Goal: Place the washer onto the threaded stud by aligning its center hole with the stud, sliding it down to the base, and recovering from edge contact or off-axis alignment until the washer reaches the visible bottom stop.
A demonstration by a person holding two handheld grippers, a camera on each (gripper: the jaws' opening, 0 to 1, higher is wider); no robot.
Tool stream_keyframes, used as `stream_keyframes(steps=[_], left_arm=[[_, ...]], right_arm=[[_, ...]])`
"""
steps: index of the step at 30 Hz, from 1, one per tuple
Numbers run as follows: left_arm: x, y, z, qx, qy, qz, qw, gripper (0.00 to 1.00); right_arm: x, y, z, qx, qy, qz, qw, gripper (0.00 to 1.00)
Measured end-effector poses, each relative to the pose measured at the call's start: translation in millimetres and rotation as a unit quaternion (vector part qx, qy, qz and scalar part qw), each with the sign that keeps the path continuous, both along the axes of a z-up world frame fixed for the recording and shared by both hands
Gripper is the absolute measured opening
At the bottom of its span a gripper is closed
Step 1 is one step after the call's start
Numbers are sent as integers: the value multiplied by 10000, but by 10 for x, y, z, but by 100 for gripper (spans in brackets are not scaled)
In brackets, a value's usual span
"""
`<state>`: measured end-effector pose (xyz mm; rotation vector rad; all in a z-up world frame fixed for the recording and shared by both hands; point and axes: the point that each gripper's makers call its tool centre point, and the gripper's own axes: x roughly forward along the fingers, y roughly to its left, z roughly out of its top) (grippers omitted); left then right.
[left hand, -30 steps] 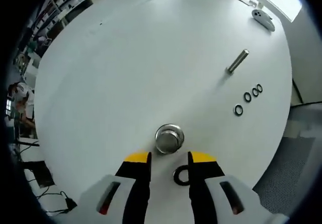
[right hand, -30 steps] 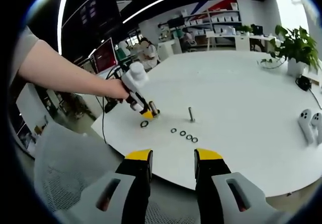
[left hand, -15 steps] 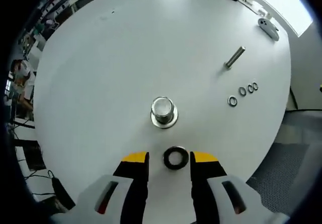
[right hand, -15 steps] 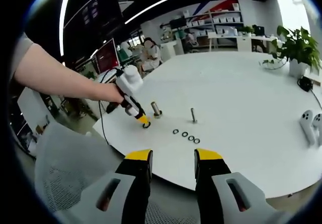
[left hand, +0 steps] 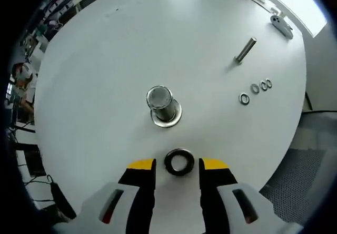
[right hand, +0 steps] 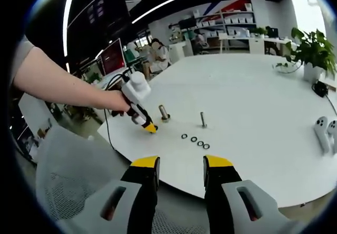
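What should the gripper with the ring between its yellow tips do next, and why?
Probably close the left gripper on the washer. Its jaws stand open on either side of the washer, which lies flat on the white table, so nothing is gripped. The big stud stands upright just beyond, bare of any washer, so lifting must come first.

Washer sits on the tabletop, near side of the stud.
Washer lies between the left gripper fingers; stud just beyond, spare rings and bolt far right.
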<state>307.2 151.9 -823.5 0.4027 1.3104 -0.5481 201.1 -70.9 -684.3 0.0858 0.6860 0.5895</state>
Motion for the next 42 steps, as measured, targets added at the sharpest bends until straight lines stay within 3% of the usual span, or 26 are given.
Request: stream_keyframes(steps=[9, 11, 21, 38, 42], left_arm=[[-13, 24, -39, 71, -10, -73, 9999, 26], [-14, 49, -46, 216, -53, -271, 9994, 25], [53, 107, -102, 117, -84, -148, 9998, 21], [-420, 426, -153, 630, 557, -480, 9953, 21], [-403, 421, -152, 591, 432, -333, 9968, 22]], right_arm=[[0, -5, -4, -14, 11, -10, 10000, 35], [0, -4, -5, -17, 9, -6, 10000, 35], [-5, -1, -6, -17, 22, 5, 10000, 35], [-8, 16, -3, 5, 28, 45, 10000, 35], [-5, 11, 1, 18, 20, 26, 10000, 35]])
